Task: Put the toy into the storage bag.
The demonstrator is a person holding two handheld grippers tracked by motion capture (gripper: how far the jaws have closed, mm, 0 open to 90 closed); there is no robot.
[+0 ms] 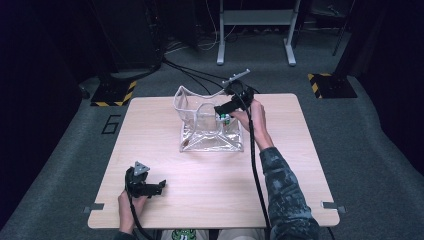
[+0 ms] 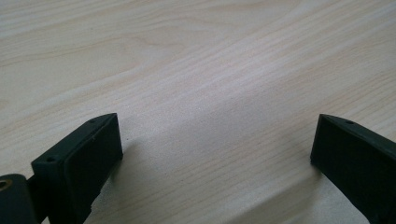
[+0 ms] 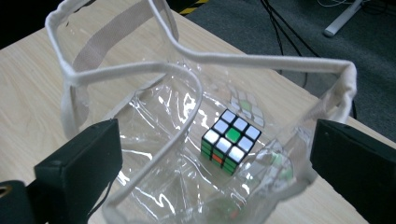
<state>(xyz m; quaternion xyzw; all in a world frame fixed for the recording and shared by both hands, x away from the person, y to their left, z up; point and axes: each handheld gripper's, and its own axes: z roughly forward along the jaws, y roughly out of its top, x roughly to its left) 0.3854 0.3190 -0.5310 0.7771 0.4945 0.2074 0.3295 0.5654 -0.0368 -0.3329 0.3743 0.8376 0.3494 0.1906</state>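
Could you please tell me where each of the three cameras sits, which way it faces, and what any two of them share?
High view: fixed above the person's side, facing forward and down on the pale wooden table; forearms and both hand-held grippers show.
Left gripper view: rides the left hand-held gripper, facing bare tabletop; its open black jaws show.
Right gripper view: rides the right hand-held gripper, facing down into the clear plastic tote bag; its open jaws show.
Shared: high and right gripper views both show the multicoloured puzzle cube inside the bag.

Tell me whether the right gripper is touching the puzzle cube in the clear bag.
Apart. In the right gripper view the right gripper has its jaws wide open, and the puzzle cube sits on the floor of the clear bag with bare plastic between it and each jaw.
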